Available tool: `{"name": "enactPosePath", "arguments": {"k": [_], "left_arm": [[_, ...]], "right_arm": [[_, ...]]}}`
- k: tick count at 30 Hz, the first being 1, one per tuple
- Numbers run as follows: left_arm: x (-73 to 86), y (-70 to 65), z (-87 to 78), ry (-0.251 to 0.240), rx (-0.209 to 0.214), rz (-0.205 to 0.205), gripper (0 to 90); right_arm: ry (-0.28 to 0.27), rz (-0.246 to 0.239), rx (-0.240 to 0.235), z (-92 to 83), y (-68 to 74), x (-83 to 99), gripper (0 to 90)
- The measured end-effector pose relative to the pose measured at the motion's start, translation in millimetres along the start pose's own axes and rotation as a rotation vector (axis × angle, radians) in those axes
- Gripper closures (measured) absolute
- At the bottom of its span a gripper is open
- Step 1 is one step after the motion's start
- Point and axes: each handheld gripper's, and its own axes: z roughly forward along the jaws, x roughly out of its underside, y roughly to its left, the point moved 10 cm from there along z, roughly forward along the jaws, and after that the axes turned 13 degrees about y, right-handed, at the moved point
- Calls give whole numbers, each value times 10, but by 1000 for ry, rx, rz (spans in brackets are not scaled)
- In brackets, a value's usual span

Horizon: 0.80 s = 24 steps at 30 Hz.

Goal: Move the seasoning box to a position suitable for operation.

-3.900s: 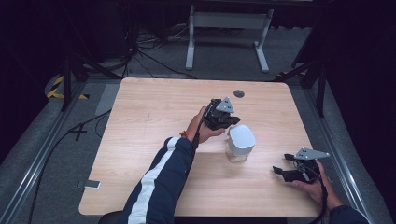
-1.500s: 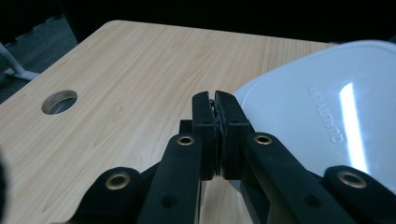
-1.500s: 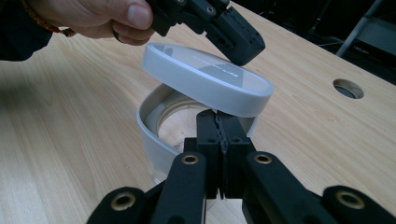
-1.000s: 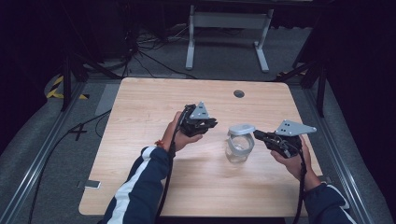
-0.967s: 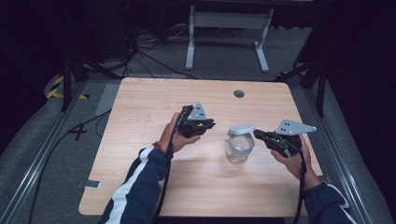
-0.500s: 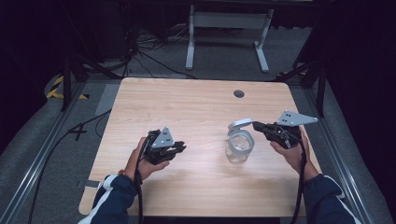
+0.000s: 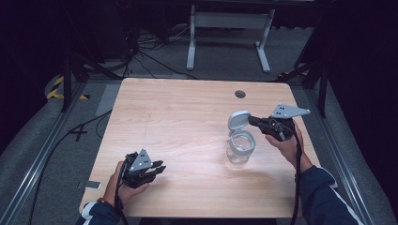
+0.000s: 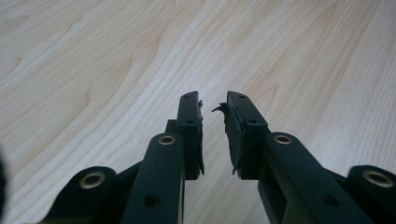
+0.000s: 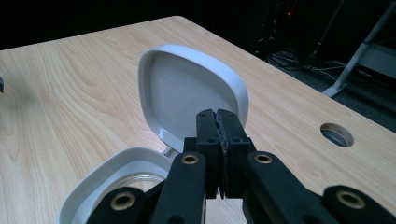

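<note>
Dark floor, cables and a metal stand (image 7: 228,35) ringed the pale wooden bench (image 7: 187,112), which carried a clear jar (image 7: 240,149) toward its right half. Your right gripper (image 7: 251,120) sat just behind and to the right of that jar, its jaws pressed together at the edge of the white hinged lid (image 7: 238,121); in the right gripper view the lid (image 9: 194,91) stood swung up nearly on edge, its hollow underside facing you, with the white rim of the jar mouth (image 9: 116,179) below and in front of the jaws. I could not tell whether the jaws pinched a tab of the lid or merely touched its edge. Your left gripper (image 7: 159,169) rested low at the near left of the bench, well apart from the jar, jaws a little parted and holding nothing; in the left gripper view the left gripper (image 8: 214,109) looked along bare wood grain. What mattered for the coming move was that the hinge lay on the far side of the jar, so the lid would tip away from you, and your right hand (image 7: 287,140) was by far the nearer one. With the jar unsupported, a hard push might have slid or tipped it.
</note>
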Motion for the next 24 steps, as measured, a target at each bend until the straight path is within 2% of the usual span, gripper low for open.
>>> {"name": "enactPosePath", "arguments": {"k": [5,12,13,14,16,17,20,24], "left_arm": [[117,5,-16,6,-8,-18,708],[294,105,13,27,-22,-94,511],[317,140,25,30,-38,-89,480],[343,144,36,37,-29,-93,420],[371,154,62,30,-28,-90,403],[388,144,82,42,-20,-92,382],[431,160,123,84,-25,-62,343],[460,176,181,88,7,-98,301]], "right_arm": [[2,-12,1,19,17,-10,872],[8,-22,10,3,21,-8,819],[16,-27,15,5,22,-1,806],[25,-30,21,1,23,9,790],[31,-33,29,-17,16,26,761],[31,-26,27,-34,10,37,739],[48,-26,28,-59,5,82,696],[84,-49,48,-83,21,174,632]]}}
